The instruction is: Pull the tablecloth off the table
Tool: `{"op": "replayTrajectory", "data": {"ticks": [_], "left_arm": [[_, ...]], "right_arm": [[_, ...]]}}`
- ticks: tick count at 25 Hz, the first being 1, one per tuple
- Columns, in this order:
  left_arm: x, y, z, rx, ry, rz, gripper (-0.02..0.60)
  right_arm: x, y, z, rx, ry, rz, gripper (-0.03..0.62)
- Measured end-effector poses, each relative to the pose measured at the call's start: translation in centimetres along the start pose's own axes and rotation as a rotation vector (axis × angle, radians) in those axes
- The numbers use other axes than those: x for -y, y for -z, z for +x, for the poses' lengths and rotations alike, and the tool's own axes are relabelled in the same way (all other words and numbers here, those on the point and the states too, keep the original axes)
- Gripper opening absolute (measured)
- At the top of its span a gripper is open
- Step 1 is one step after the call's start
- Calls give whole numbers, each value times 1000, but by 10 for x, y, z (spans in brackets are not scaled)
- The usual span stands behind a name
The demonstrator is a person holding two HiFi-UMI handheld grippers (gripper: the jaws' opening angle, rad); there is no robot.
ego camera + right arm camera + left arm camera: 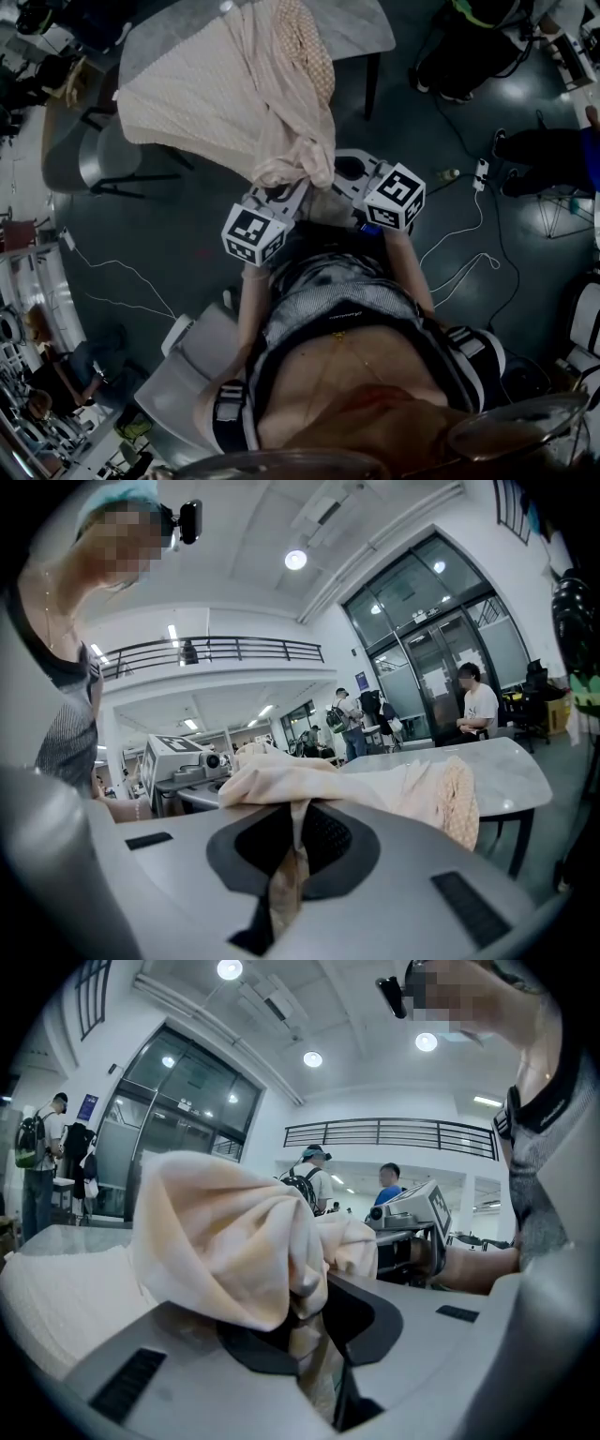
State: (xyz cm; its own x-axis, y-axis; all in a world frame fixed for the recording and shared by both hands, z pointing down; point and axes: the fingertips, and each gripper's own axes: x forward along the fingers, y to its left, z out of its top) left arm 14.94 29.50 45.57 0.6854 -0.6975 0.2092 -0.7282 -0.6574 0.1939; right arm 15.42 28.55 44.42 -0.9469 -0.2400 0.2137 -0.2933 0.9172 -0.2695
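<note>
Tablecloth (225, 84) clenched in my left gripper (277, 194) and right gripper (339, 171) (thick bunches); a snag on the table (361, 30) edge could rip it free.

Left tongs (284, 190), right tongs (333, 174): grey shells, black-and-white marker cubes (253, 234). Wearer's top (337, 300): grey-striped, black-trimmed.

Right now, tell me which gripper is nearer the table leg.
Right. The right gripper is below the table leg in the head view; the left gripper sits further left, across the bunched tablecloth.

Grey table (359, 26) bears cream tablecloth (206, 89), bunched over its edge
</note>
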Motion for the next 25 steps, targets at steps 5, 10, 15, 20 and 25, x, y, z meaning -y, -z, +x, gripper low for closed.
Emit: {"op": "replayTrajectory", "data": {"ticks": [5,10,15,20,25], "left_arm": [[17,6,3,-1,-2,-3,49],[33,12,9,-5,-16,-18,50],[46,16,16,-15,-20,-33,49],[52,8,16,-13,10,-19,50],[57,6,19,-18,29,-12,50]], "right_arm": [[-5,9,-16,-4,-9,-1,63],[-6,16,-31,-21,-29,-3,63],[-5,22,-43,-34,-41,-3,63],[-8,15,-49,-13,-53,-9,63],[-8,14,-55,-4,-45,-13,63]]}}
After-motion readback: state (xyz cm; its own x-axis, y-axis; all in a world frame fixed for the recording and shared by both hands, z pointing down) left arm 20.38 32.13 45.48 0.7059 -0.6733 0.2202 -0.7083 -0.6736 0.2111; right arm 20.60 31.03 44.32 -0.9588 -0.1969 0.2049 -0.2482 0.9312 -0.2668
